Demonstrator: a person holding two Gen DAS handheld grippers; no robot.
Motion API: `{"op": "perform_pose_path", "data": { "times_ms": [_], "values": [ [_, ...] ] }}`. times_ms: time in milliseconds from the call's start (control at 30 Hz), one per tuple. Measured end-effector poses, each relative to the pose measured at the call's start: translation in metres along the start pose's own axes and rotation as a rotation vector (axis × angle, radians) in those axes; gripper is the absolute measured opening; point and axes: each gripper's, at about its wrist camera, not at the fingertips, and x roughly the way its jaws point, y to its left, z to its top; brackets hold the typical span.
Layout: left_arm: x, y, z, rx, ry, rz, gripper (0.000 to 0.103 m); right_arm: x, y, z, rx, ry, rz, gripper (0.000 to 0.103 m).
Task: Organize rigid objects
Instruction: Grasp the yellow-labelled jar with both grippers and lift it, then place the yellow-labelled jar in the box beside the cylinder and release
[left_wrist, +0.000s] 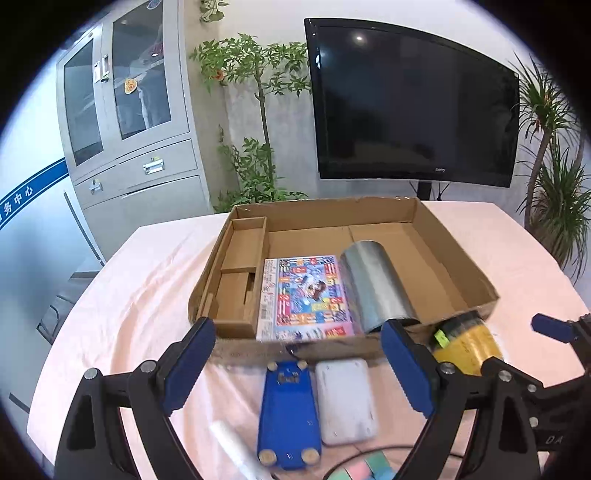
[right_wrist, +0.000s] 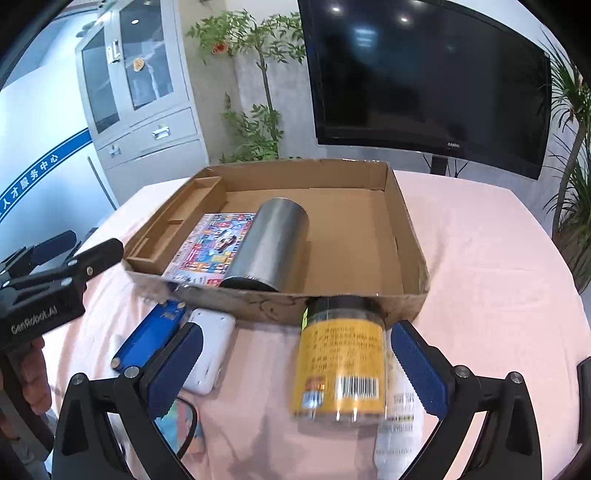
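Lying in cardboard box (right_wrist: 406, 236): metal can (right_wrist: 266, 247), puzzle (right_wrist: 214, 243); right half bare. Outside near wall: jar (right_wrist: 341, 365), blue tool (left_wrist: 288, 410), white case (left_wrist: 345, 400). Left gripper (left_wrist: 299, 365), right gripper (right_wrist: 295, 373): jaws apart, unloaded.

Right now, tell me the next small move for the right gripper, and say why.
Probably ease the right gripper forward and close on the yellow-labelled jar. Its jaws stand open on either side of the jar, which lies on the table just outside the cardboard box, where the metal cylinder and colourful pack already lie.
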Motion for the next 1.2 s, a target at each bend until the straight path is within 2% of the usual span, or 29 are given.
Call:
{"op": "perform_pose_path", "data": {
  "times_ms": [67, 167, 233, 267, 300, 333, 433, 500, 600, 633, 700, 767, 800, 867, 933, 1000, 1100, 1200],
  "values": [
    [-0.005, 0.004, -0.008, -0.011, 0.009, -0.031, 0.091, -0.005, -0.009, -0.006, 0.032, 0.013, 0.034, 0.102],
    [0.004, 0.0, -0.013, -0.037, 0.089, -0.137, 0.091, 0.007, -0.032, -0.014, 0.114, 0.078, 0.099, 0.095],
    [0.021, -0.005, -0.017, -0.067, 0.175, -0.285, 0.091, 0.025, -0.043, -0.021, 0.142, 0.125, 0.107, 0.075],
    [0.026, -0.008, -0.019, -0.076, 0.202, -0.322, 0.091, 0.038, -0.05, -0.024, 0.135, 0.157, 0.089, 0.071],
    [0.035, -0.01, -0.02, -0.09, 0.234, -0.365, 0.091, 0.047, -0.053, -0.027, 0.132, 0.174, 0.084, 0.06],
    [0.047, -0.012, -0.02, -0.114, 0.269, -0.412, 0.091, 0.053, -0.058, -0.029, 0.137, 0.181, 0.088, 0.058],
    [0.075, -0.019, -0.02, -0.168, 0.36, -0.505, 0.091, 0.055, -0.058, -0.03, 0.138, 0.193, 0.119, 0.062],
    [0.098, -0.029, -0.019, -0.188, 0.449, -0.607, 0.091, 0.057, -0.05, -0.032, 0.121, 0.222, 0.183, 0.063],
    [0.123, -0.044, -0.021, -0.163, 0.554, -0.642, 0.09, 0.06, -0.049, -0.036, 0.152, 0.262, 0.301, 0.063],
    [0.131, -0.049, -0.022, -0.153, 0.583, -0.655, 0.09, 0.061, -0.053, -0.037, 0.167, 0.265, 0.307, 0.068],
    [0.144, -0.055, -0.025, -0.155, 0.633, -0.674, 0.09, 0.065, -0.063, -0.037, 0.213, 0.285, 0.328, 0.072],
    [0.156, -0.06, -0.027, -0.145, 0.664, -0.653, 0.088, 0.074, -0.066, -0.037, 0.24, 0.312, 0.371, 0.075],
    [0.16, -0.059, -0.027, -0.144, 0.675, -0.65, 0.08, 0.079, -0.064, -0.037, 0.248, 0.328, 0.398, 0.077],
    [0.165, -0.056, -0.033, -0.179, 0.695, -0.677, 0.081, 0.09, -0.056, -0.039, 0.252, 0.367, 0.462, 0.079],
    [0.162, -0.054, -0.035, -0.186, 0.69, -0.658, 0.081, 0.095, -0.049, -0.041, 0.247, 0.379, 0.459, 0.085],
    [0.153, -0.053, -0.032, -0.181, 0.674, -0.635, 0.079, 0.096, -0.046, -0.038, 0.248, 0.383, 0.453, 0.085],
    [0.127, -0.053, -0.007, -0.181, 0.602, -0.645, 0.077, 0.081, -0.044, -0.024, 0.231, 0.333, 0.399, 0.082],
    [0.106, -0.052, 0.023, -0.212, 0.511, -0.691, 0.076, 0.047, -0.05, 0.006, 0.213, 0.231, 0.4, 0.083]
  ]
}}
